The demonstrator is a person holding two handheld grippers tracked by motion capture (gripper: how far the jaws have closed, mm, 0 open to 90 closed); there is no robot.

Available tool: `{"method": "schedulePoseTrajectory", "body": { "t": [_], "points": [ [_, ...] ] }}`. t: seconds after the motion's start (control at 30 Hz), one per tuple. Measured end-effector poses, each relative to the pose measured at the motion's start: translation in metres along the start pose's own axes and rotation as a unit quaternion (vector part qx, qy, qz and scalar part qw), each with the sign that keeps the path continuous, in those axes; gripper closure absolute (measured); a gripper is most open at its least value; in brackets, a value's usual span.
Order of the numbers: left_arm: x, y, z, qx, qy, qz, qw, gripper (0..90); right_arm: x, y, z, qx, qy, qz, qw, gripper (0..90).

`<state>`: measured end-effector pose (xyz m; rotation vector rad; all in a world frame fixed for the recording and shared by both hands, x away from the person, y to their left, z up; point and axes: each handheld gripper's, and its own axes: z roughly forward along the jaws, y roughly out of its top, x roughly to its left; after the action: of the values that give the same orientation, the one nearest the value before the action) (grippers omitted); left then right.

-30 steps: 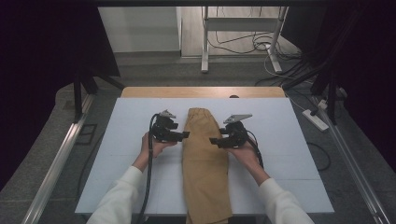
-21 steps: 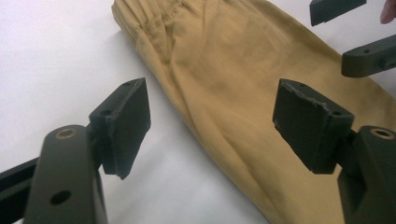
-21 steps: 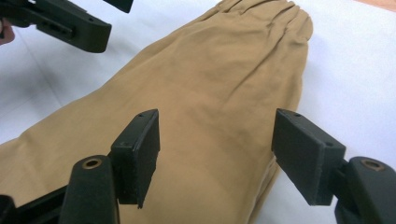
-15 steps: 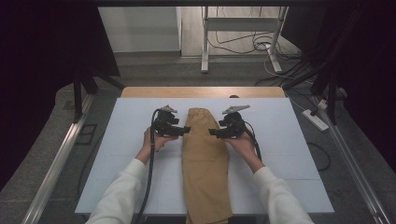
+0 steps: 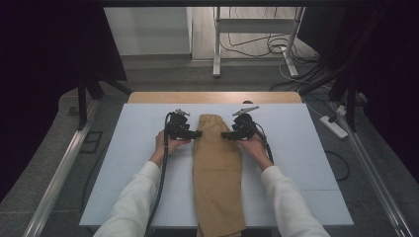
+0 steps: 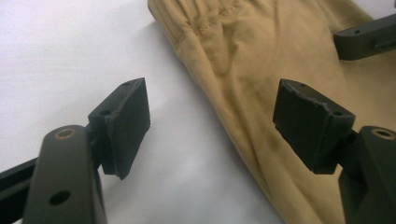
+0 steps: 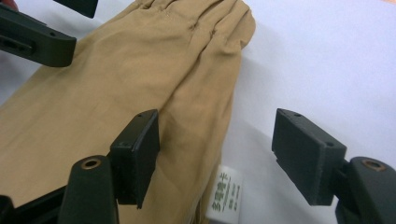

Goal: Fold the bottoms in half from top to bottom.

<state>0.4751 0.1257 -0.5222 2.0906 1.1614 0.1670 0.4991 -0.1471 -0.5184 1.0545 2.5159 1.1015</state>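
High view: a pair of folded tan trousers (image 5: 217, 173) is laid lengthwise down the middle of a pale blue table mat (image 5: 123, 168), the near end draped over the table's six o'clock edge and the gathered waistband pointed toward twelve o'clock. Two white-sleeved forearms are seen entering from the bottom. Past them, the left gripper (image 5: 196, 134) is held at the garment's nine o'clock edge and the right gripper (image 5: 225, 135) at its three o'clock edge, both near the waistband end and aimed inward at each other across the cloth. Beyond the mat, a strip of wooden tabletop (image 5: 148, 97) is visible at twelve o'clock.

In the left gripper view, the left gripper's (image 6: 212, 126) jaws are spread wide with nothing pinched; the trousers' (image 6: 261, 70) side edge is seen running between them, one jaw set over the bare mat (image 6: 60, 51) and the other over the fabric. Farther off, at two o'clock, a jaw of the right gripper (image 6: 366, 37) is shown above the cloth.

In the right gripper view, the right gripper's (image 7: 217, 154) jaws are likewise parted and empty, the trousers' (image 7: 116, 88) edge passing between them. A white care label (image 7: 225, 195) is seen poking from the hem at six o'clock. The left gripper (image 7: 32, 35) is glimpsed at ten o'clock.
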Motion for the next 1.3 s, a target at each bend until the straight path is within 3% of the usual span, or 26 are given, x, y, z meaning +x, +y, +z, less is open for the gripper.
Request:
{"method": "schedulePoseTrajectory", "body": {
  "t": [0.17,0.63,0.8,0.97,1.03,1.3],
  "points": [
    [0.0,0.002,0.007,0.01,-0.001,0.003,0.9999,27.1,0.001,0.003,0.007,0.014,-0.006,-0.014,0.9998,32.3],
    [-0.003,0.003,0.019,0.025,-0.011,0.015,0.9995,29.3,-0.004,0.004,0.014,0.016,0.009,-0.002,0.9998,32.5],
    [-0.004,0.003,0.019,0.023,-0.019,0.009,0.9995,33.3,-0.004,0.004,0.014,0.018,0.013,0.0,0.9997,34.0],
    [-0.004,0.001,0.018,0.025,-0.035,0.0,0.9991,45.5,-0.004,0.004,0.014,0.019,0.038,0.003,0.9991,49.3],
    [-0.005,0.001,0.017,0.025,-0.039,-0.006,0.9989,49.8,-0.004,0.004,0.014,0.022,0.059,0.01,0.998,55.3],
    [-0.005,-0.002,0.017,0.029,-0.055,-0.013,0.998,72.5,-0.002,0.003,0.014,0.032,0.07,0.006,0.997,76.0]
  ]
}}
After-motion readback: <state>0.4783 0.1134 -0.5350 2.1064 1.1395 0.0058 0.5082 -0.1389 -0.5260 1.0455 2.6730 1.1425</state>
